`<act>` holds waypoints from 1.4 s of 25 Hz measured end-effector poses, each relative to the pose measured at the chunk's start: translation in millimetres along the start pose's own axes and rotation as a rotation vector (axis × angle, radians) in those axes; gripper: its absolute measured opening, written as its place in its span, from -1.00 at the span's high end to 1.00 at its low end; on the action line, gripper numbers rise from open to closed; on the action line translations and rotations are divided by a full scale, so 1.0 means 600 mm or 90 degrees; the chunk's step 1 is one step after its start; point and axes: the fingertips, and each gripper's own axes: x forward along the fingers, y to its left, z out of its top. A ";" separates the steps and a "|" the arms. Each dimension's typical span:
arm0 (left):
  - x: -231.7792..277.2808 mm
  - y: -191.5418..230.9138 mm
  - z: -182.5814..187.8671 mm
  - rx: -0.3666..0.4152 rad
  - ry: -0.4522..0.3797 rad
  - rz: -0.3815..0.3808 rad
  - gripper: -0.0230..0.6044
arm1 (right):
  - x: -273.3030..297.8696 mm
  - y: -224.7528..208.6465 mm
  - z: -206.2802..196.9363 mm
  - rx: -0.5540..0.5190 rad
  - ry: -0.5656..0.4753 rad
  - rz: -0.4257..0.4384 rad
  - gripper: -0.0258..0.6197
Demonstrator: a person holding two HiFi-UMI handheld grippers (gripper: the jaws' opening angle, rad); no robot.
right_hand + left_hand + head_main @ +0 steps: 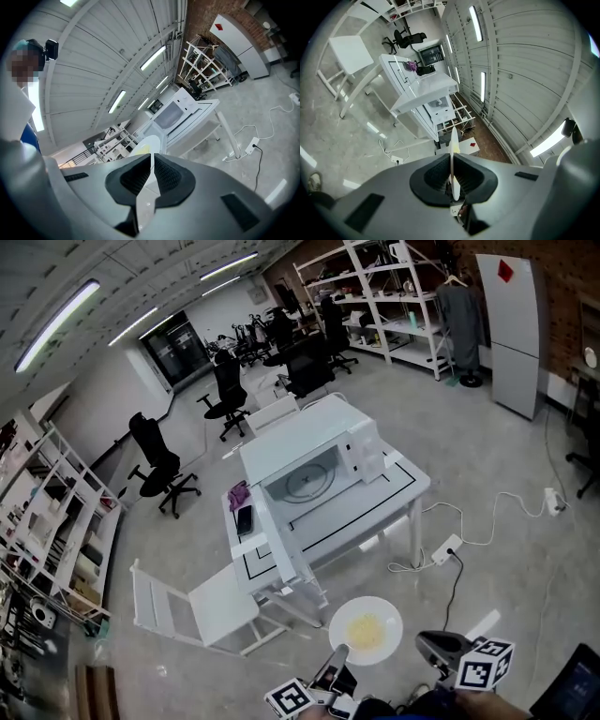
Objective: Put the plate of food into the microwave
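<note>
The left gripper (339, 652) is pinching the near rim of the white plate (388, 611). In the left gripper view its two dark pads are pressing on the plate from both sides, and the plate is showing edge-on as a thin white blade running straight out ahead of the jaws. A heap of yellow food (365, 630) is sitting in the middle of the plate, just beyond this gripper's tips.

The right gripper (424, 641) is hovering just to the right of the plate. Its jaws are pressed together with nothing between them. In its own view the plate is lying just ahead of the tips and a little to their left, and whether the tips are touching the rim cannot be told.

Well ahead of both grippers, the microwave (302, 435) is standing on a white table (398, 486). Its door (277, 542) is hanging open toward the grippers, and the round turntable (307, 484) is showing inside the cavity. Off to the left of the left gripper, a white chair (202, 606) is standing beside the table. A power strip (446, 549) is lying on the floor ahead of the right gripper
</note>
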 end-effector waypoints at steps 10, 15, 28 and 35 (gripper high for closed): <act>0.076 -0.025 -0.075 -0.011 0.005 -0.010 0.88 | -0.042 -0.053 0.021 0.029 0.010 0.042 0.86; 0.117 -0.035 -0.088 -0.012 0.015 -0.012 0.88 | -0.043 -0.083 0.040 0.056 0.005 0.045 0.81; 0.259 -0.031 -0.057 -0.039 0.041 -0.031 0.88 | 0.022 -0.177 0.121 0.142 -0.002 0.041 0.70; 0.337 -0.022 0.003 -0.054 0.032 -0.026 0.88 | 0.101 -0.219 0.190 0.150 0.021 0.042 0.70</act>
